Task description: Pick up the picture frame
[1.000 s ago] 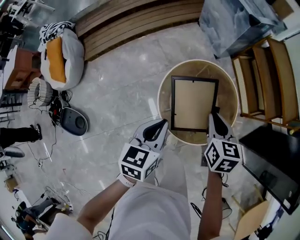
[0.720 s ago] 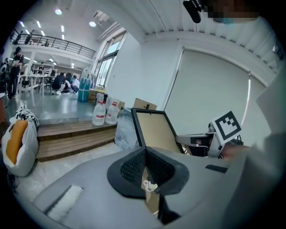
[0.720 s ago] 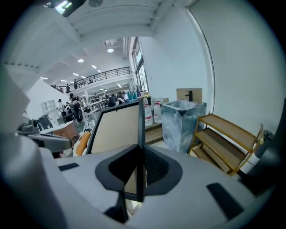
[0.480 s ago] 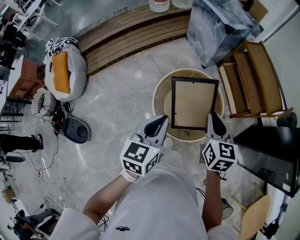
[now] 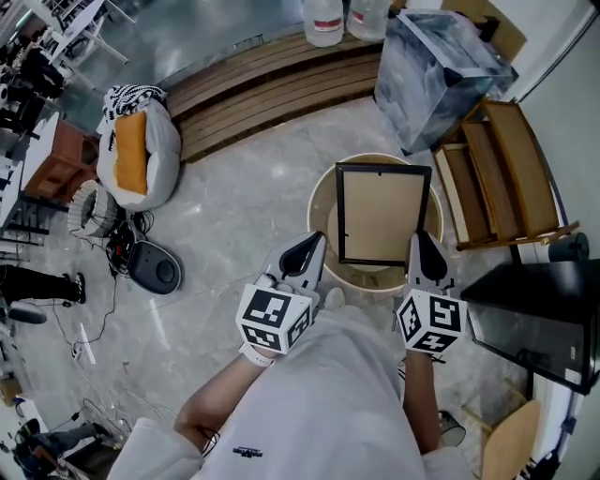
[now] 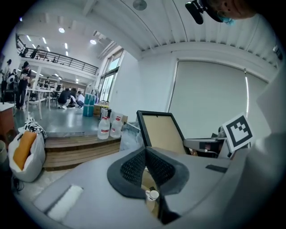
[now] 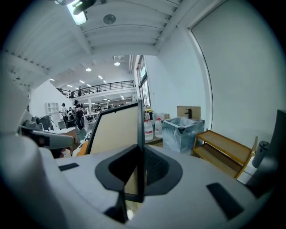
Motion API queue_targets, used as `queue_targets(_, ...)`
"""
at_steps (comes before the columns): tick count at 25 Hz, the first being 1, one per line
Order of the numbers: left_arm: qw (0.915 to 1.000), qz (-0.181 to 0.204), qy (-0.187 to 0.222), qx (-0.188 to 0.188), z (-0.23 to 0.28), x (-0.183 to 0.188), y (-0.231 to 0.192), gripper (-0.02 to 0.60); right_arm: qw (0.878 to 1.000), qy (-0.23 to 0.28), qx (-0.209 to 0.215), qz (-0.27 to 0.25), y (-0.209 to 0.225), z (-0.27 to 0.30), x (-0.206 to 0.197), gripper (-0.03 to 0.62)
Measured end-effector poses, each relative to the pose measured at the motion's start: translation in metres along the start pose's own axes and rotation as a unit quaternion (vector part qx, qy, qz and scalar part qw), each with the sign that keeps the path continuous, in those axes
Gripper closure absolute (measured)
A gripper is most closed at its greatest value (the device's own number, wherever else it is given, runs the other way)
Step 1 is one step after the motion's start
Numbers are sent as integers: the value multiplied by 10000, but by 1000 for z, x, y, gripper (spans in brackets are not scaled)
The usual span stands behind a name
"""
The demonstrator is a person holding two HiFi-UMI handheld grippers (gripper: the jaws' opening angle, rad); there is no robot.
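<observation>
The picture frame [image 5: 380, 214] is black-edged with a tan backing and faces up at me, held above the round wooden table [image 5: 322, 223]. My right gripper [image 5: 419, 247] is shut on the frame's lower right edge. In the right gripper view the frame [image 7: 117, 129] stands edge-on between the jaws of my right gripper [image 7: 140, 162]. My left gripper [image 5: 313, 247] hovers just left of the frame's lower left corner, shut, with nothing in it. The left gripper view shows its closed tips [image 6: 145, 154] with the frame [image 6: 161, 133] beyond them.
A grey marbled bin [image 5: 441, 67] and a wooden rack [image 5: 502, 173] stand to the right. A black desk [image 5: 539, 314] is at the lower right. Water bottles [image 5: 323, 21] sit on a wooden step [image 5: 267, 80]. A beanbag [image 5: 138, 148] lies at left.
The frame has come up off the round table in my right gripper. Both grippers have drawn slightly nearer to my body, and the left one stays shut and empty.
</observation>
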State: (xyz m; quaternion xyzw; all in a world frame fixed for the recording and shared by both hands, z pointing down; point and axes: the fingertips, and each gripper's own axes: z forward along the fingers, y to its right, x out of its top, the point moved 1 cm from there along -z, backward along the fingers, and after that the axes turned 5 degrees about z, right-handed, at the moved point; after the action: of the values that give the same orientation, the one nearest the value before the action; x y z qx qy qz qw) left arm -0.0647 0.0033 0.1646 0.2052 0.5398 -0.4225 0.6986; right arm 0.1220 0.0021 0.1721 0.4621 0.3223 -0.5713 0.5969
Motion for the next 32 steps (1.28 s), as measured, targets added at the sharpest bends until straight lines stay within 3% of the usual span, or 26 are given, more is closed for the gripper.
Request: queue_targets(32, 9993, 362, 95, -37, -4, 10, 28, 578, 9995, 292, 86, 95, 9, -24, 12, 557)
